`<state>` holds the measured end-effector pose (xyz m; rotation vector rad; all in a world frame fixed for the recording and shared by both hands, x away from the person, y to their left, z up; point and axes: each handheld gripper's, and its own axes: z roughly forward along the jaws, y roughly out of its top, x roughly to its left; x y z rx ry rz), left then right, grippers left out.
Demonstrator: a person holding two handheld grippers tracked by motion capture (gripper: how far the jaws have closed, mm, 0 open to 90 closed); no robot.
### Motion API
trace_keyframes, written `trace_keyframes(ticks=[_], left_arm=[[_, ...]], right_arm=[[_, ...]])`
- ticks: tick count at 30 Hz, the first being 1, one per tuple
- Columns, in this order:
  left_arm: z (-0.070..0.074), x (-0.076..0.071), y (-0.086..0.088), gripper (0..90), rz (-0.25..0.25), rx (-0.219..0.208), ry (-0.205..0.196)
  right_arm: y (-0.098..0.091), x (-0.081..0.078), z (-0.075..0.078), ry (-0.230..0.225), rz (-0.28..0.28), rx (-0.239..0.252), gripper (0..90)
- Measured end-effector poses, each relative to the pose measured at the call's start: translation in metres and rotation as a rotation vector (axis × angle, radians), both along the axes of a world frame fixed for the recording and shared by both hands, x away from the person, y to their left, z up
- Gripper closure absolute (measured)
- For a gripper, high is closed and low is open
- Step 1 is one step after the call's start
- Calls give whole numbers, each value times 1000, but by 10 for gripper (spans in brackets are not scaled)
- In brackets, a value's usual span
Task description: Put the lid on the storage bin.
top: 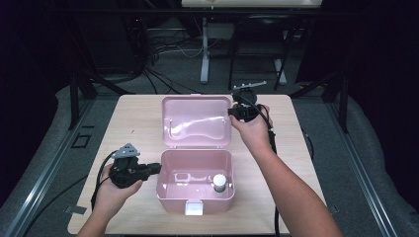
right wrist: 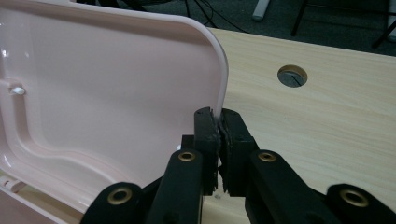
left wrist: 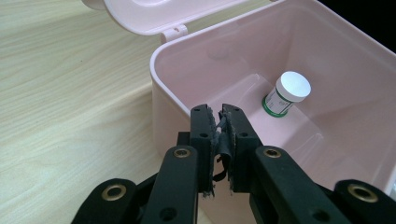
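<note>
Sitting on the wooden tabletop [top: 133, 118] is a pink box [top: 195, 195] with its lid [top: 196, 121] swung open. The right gripper [right wrist: 218, 122] is pinching the lid's right edge, the left gripper [left wrist: 219, 122] is pressed together just beside the box's left wall. A tiny white-capped jar [left wrist: 286, 93] stands upright inside, toward the right.

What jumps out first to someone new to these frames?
The open pink box at the table's centre, its lid swung up and back. One small white-capped jar stands alone inside, near the box's right front corner. The right gripper is pinched on the lid's right edge, while the left gripper, jaws together, sits at the box's left wall.
</note>
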<state>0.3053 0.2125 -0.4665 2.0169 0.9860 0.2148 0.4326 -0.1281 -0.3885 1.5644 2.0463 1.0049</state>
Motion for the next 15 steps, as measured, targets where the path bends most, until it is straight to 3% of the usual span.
trace_keyframes(ticks=[15], left_arm=[[0,0,0,838,0,1,-1]], right_arm=[[-2,-11,5,-25,19,4,869]])
